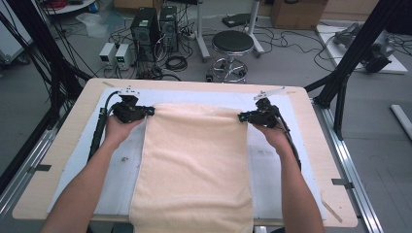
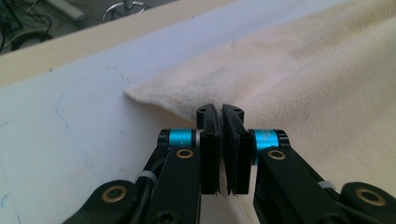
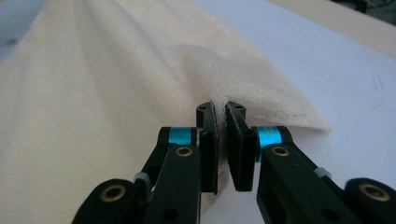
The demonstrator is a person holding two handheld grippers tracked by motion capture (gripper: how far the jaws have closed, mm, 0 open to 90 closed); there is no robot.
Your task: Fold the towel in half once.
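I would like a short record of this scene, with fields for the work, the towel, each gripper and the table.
work: holding a towel by its two far corners
towel: cream, spread flat, near end hangs over the table edge
left gripper: shut on the towel's far left corner
right gripper: shut on the towel's far right corner
table: wooden, covered by a white mat
beyond table: black stool, on the floor
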